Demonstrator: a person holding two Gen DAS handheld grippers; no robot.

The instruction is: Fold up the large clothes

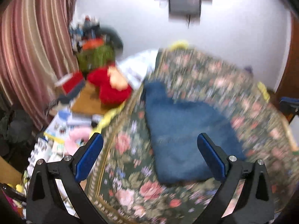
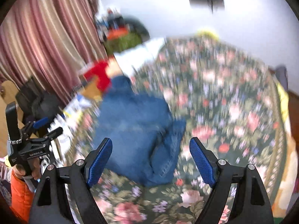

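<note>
A pair of blue jeans (image 1: pixel 179 130) lies folded on a floral bedspread (image 1: pixel 214 78); it also shows in the right wrist view (image 2: pixel 134 127). My left gripper (image 1: pixel 150 145) is open and empty, held above the near end of the jeans. My right gripper (image 2: pixel 151 149) is open and empty, above the jeans' near edge. The left gripper (image 2: pixel 44 127) also shows at the left of the right wrist view, held by a hand in an orange sleeve. Both views are motion-blurred.
A red plush toy (image 1: pixel 110 89), a white cloth (image 1: pixel 138 65) and a green basket (image 1: pixel 95 56) sit at the bed's far left. Clutter of boxes and papers (image 1: pixel 65 123) lies left of the bed. Striped pink curtains (image 1: pixel 33 46) hang on the left.
</note>
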